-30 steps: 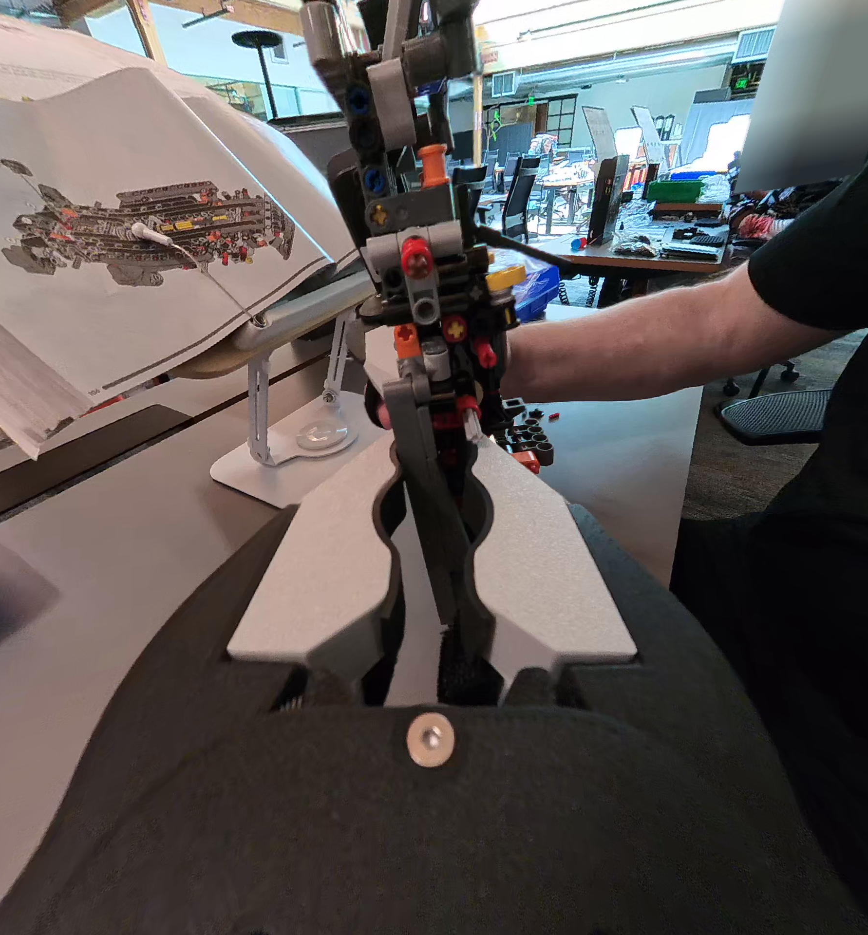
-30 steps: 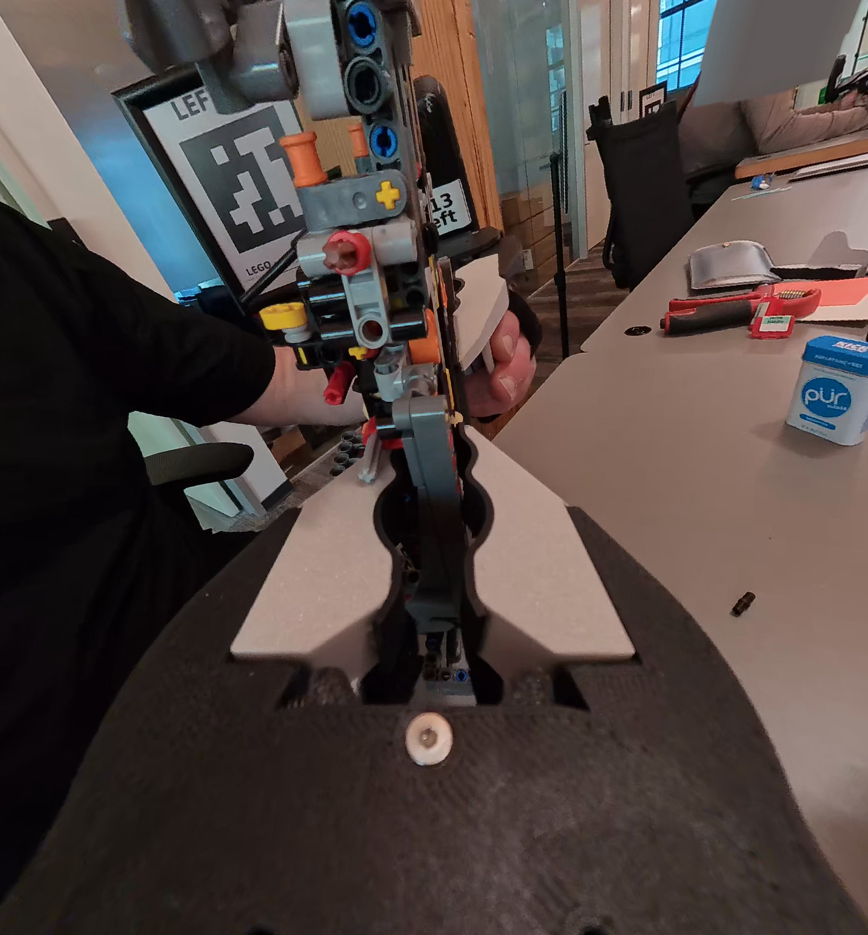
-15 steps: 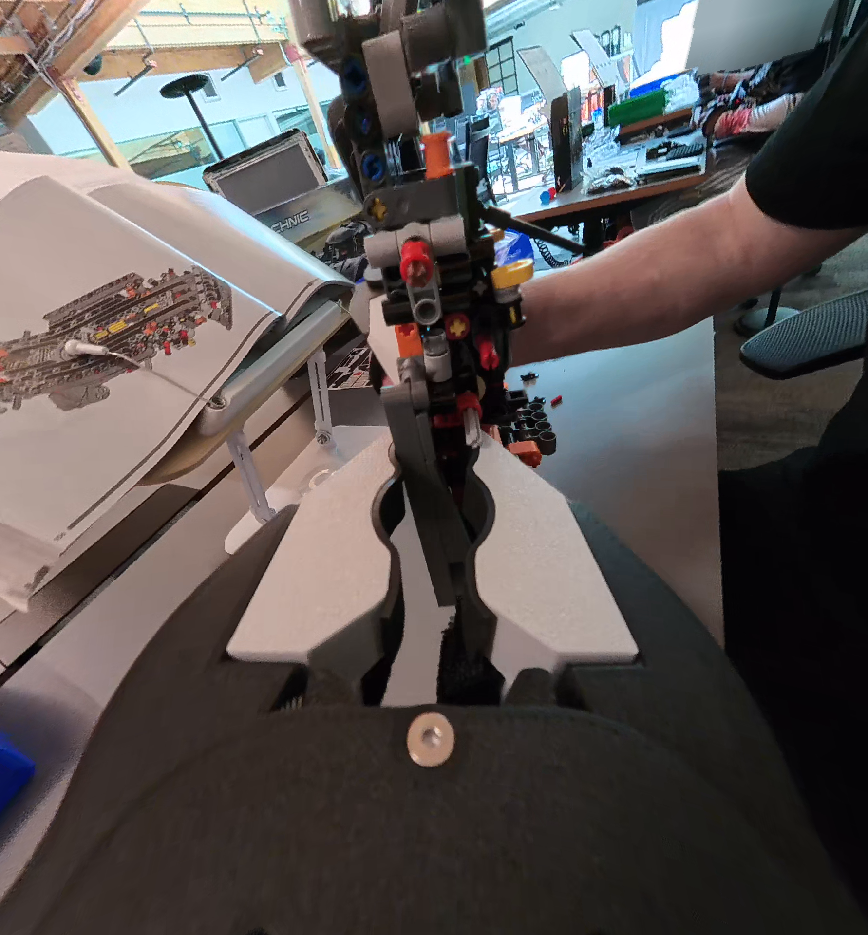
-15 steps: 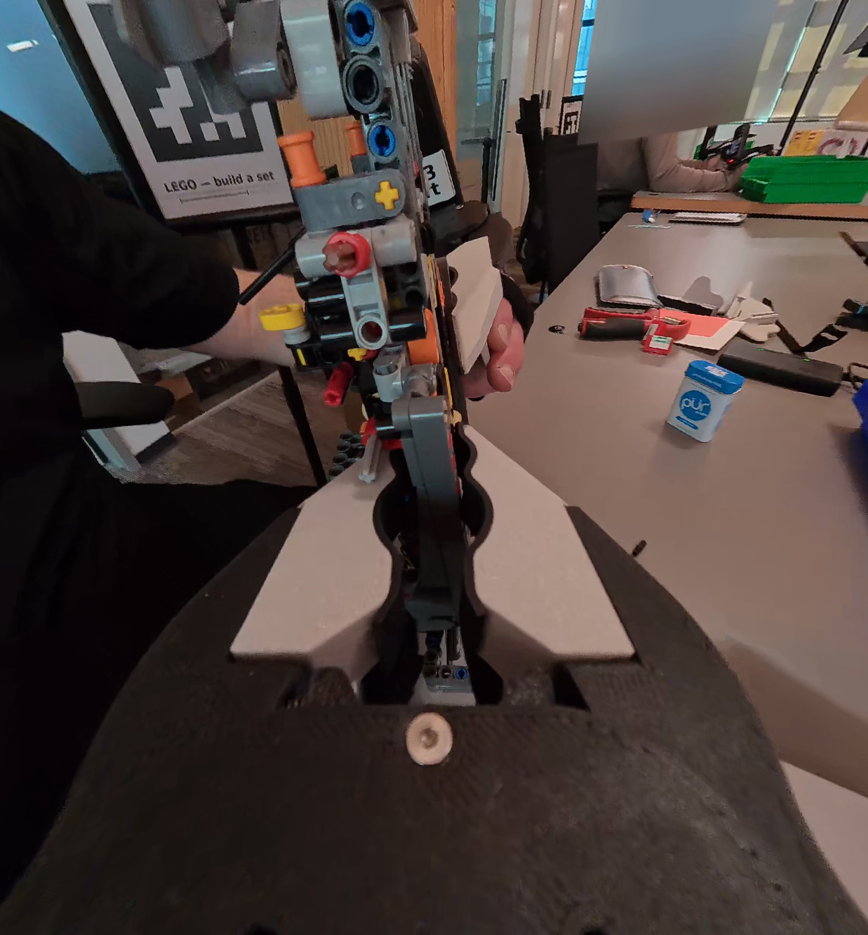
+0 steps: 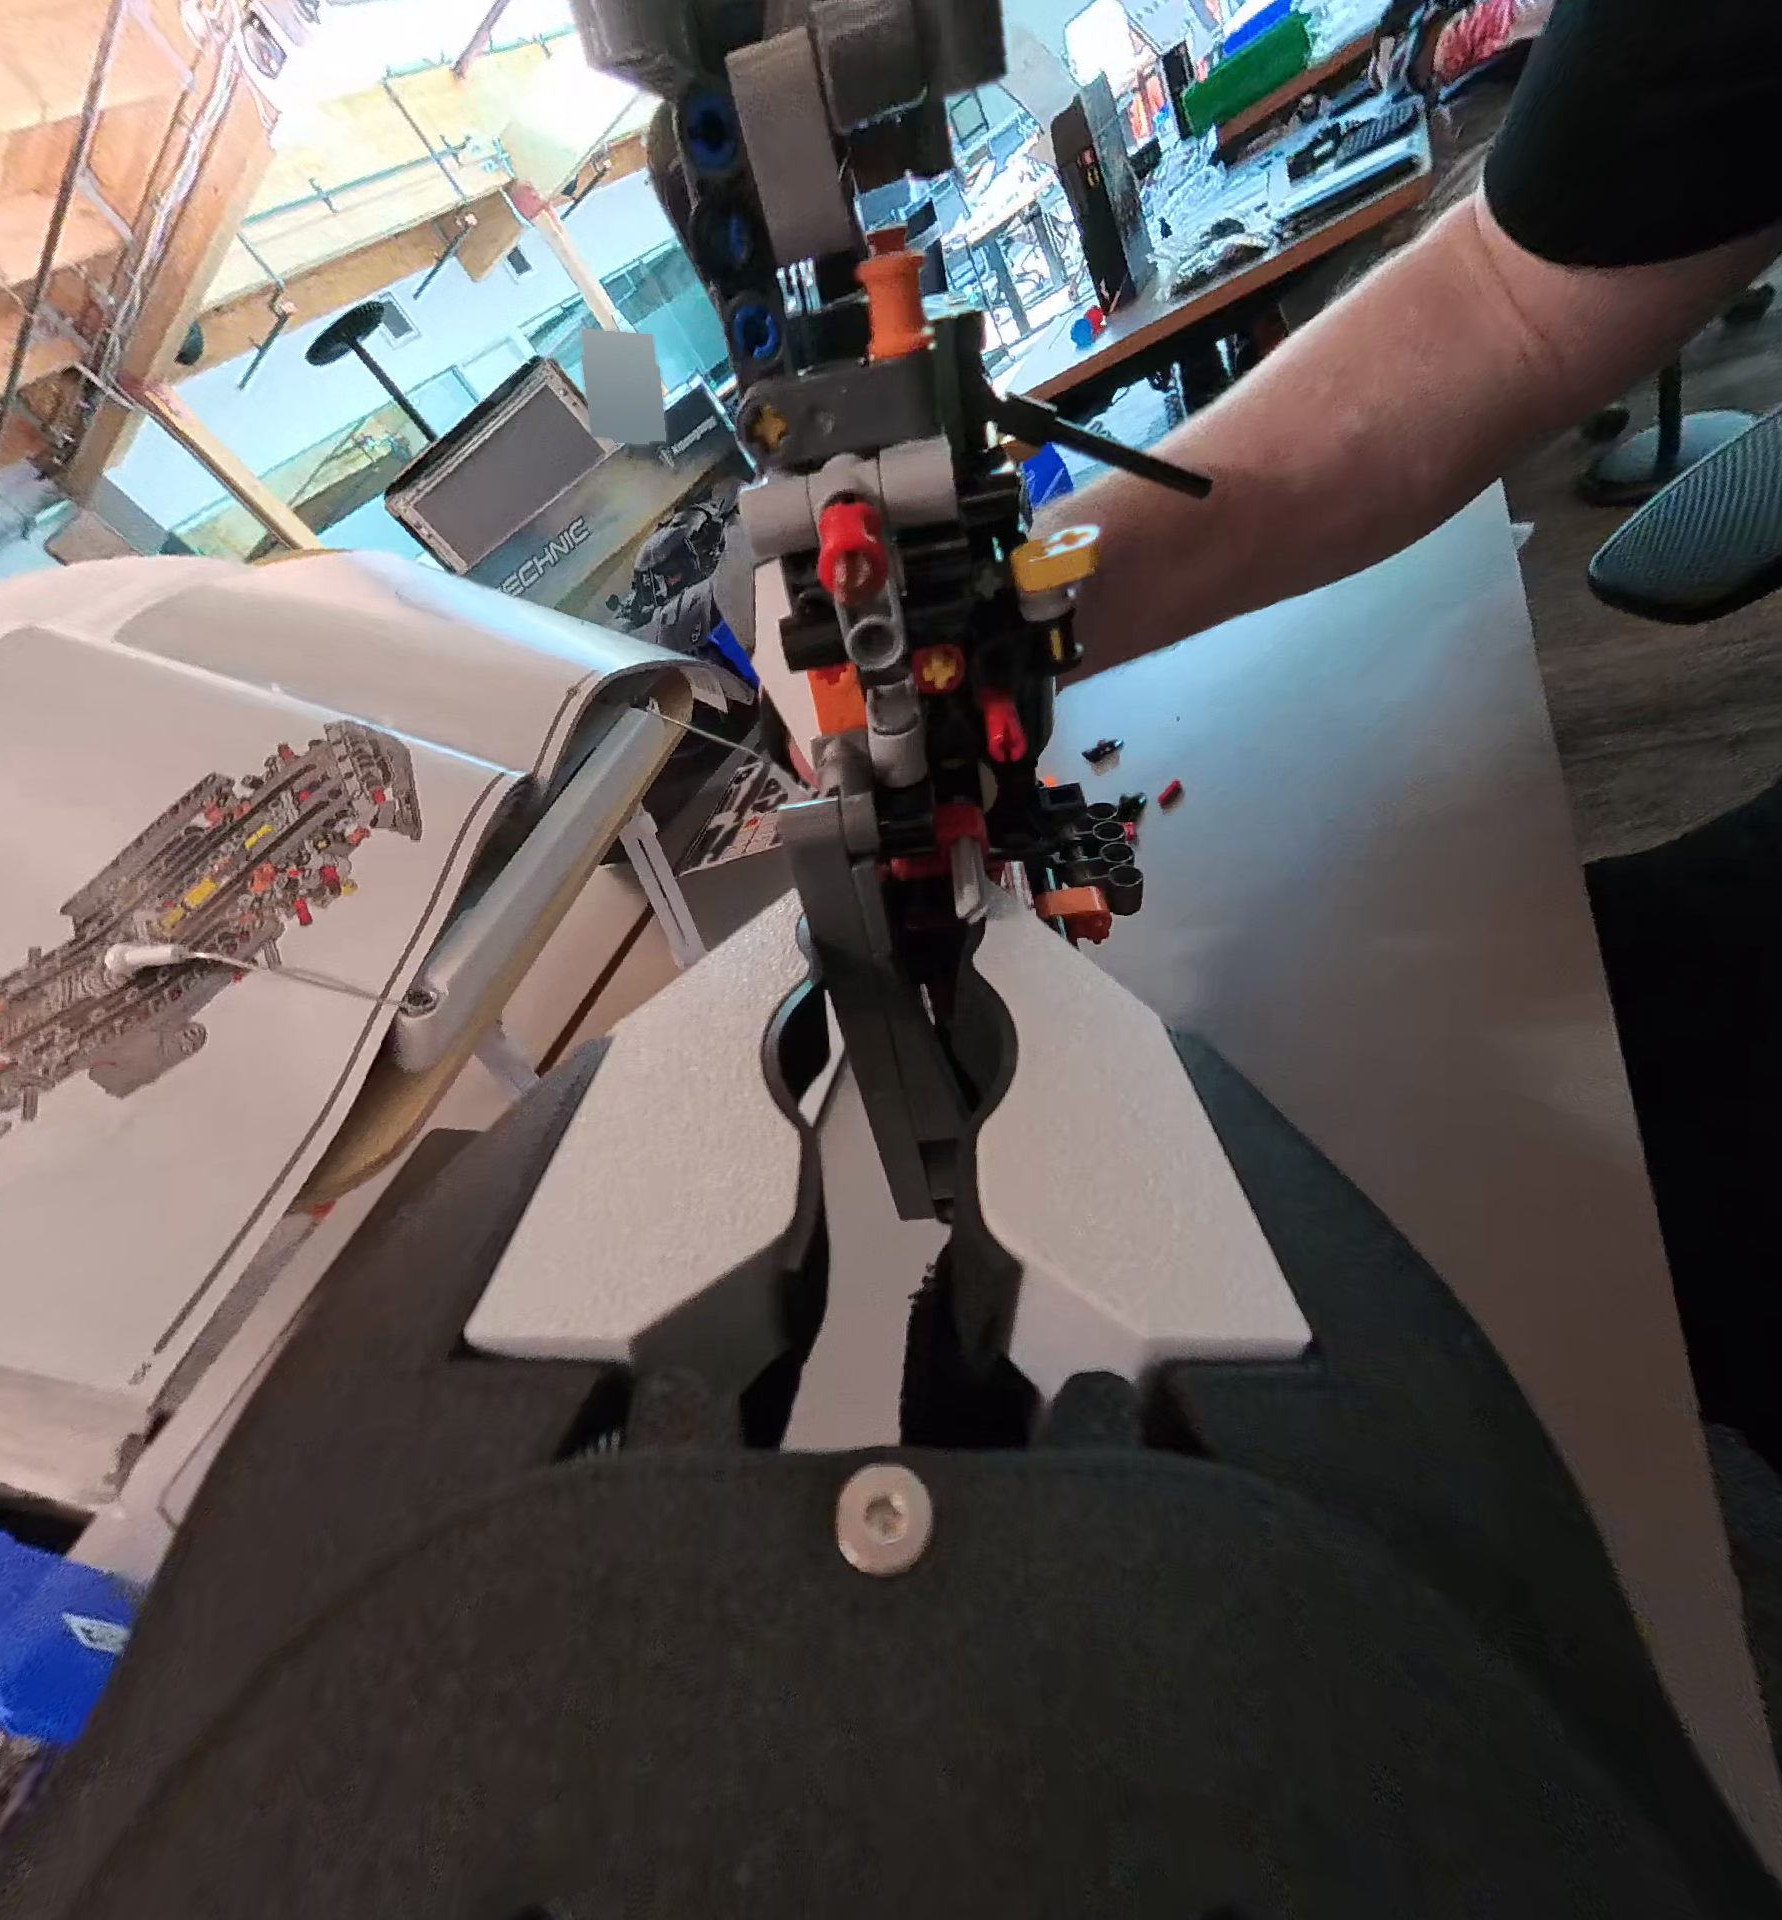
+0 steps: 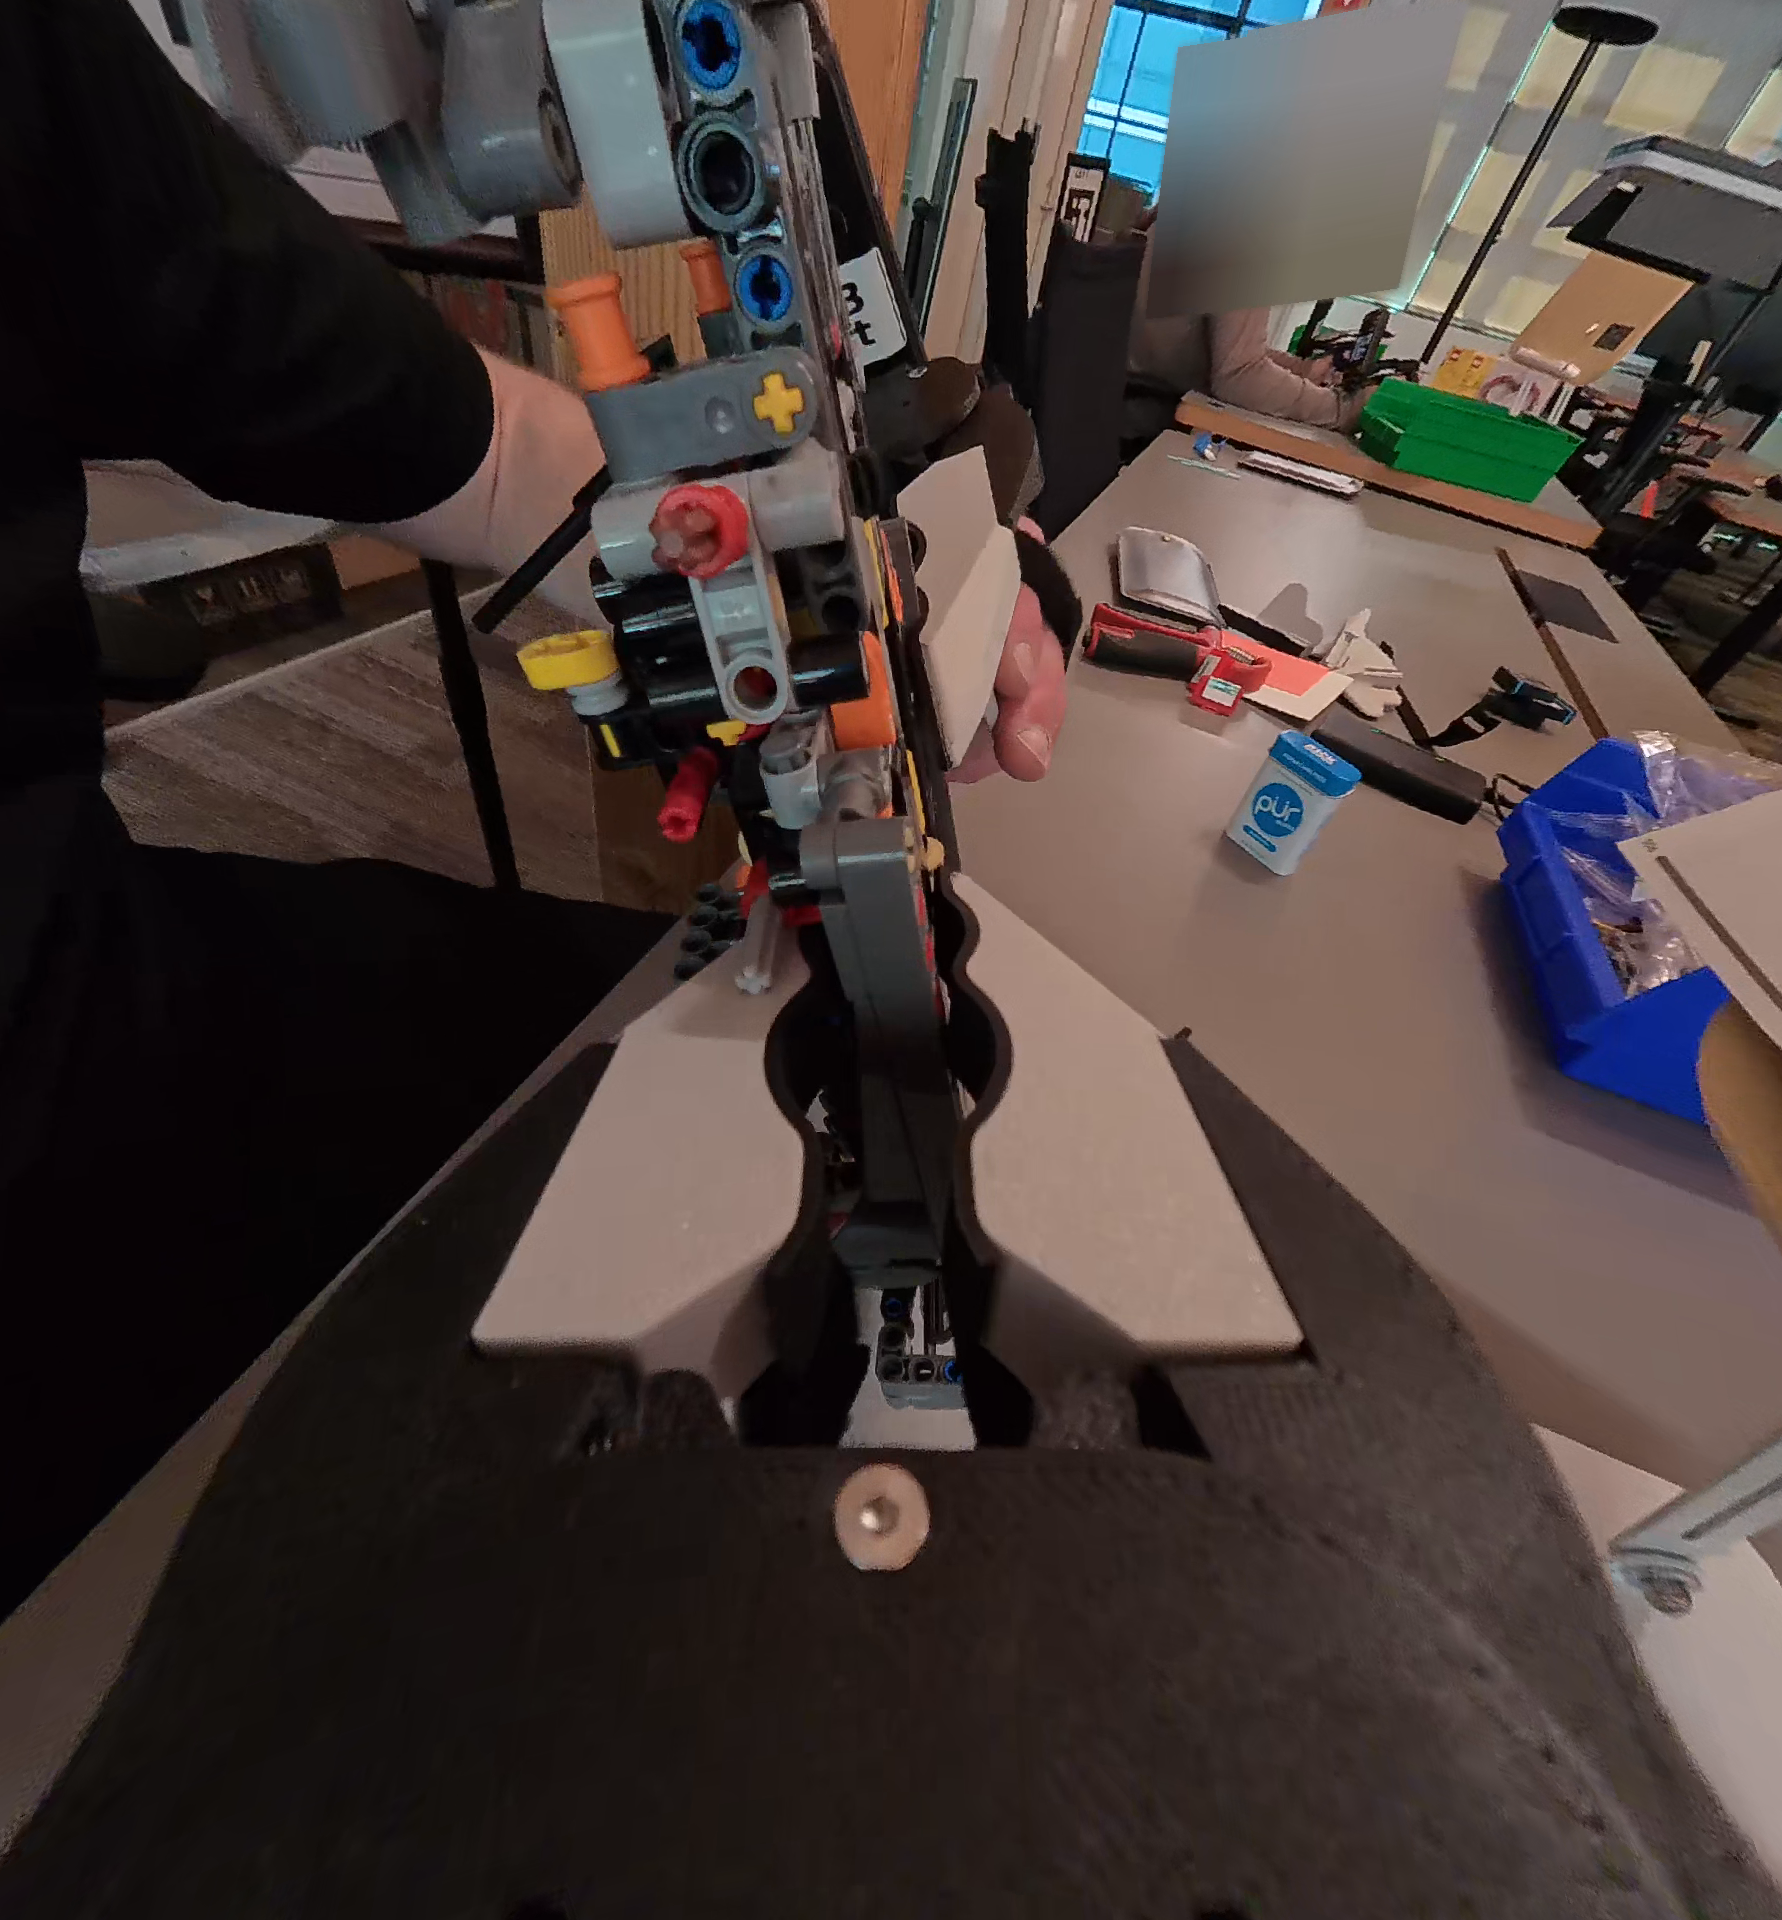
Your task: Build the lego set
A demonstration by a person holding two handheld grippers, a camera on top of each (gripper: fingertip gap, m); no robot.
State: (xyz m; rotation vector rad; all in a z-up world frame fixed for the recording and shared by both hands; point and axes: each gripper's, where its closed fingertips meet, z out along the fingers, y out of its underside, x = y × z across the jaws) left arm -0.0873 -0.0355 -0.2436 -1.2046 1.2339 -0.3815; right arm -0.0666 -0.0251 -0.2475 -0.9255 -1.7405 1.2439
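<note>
Grey table (image 5: pixel 1386 831) is seen under both views, in a large open workroom with other desks and green bins far behind. Between the two views a lego model (image 5: pixel 887 623) is held upright above the table, its dark grey lower beam gripped from opposite sides. The left tongs (image 5: pixel 892 1049) are closed narrowly on that beam, and the right tongs (image 6: pixel 892 1039) are likewise clamped on it from the other side. Red, orange, yellow and blue pins are seen sticking out of the model's black and grey middle. A bare forearm (image 5: pixel 1386 436) is seen reaching in behind the model in the left view, and a hand (image 6: pixel 1022 675) is seen on the far tongs in the right view. An open instruction book (image 5: pixel 191 935) is propped on a stand to the left of the model. Loose small parts (image 5: pixel 1105 842) are scattered on the table just behind the model. A blue-lidded tin (image 6: pixel 1287 800), a blue bin (image 6: pixel 1593 966) and a red-handled tool (image 6: pixel 1147 644) are laid well apart on the table in the right view
</note>
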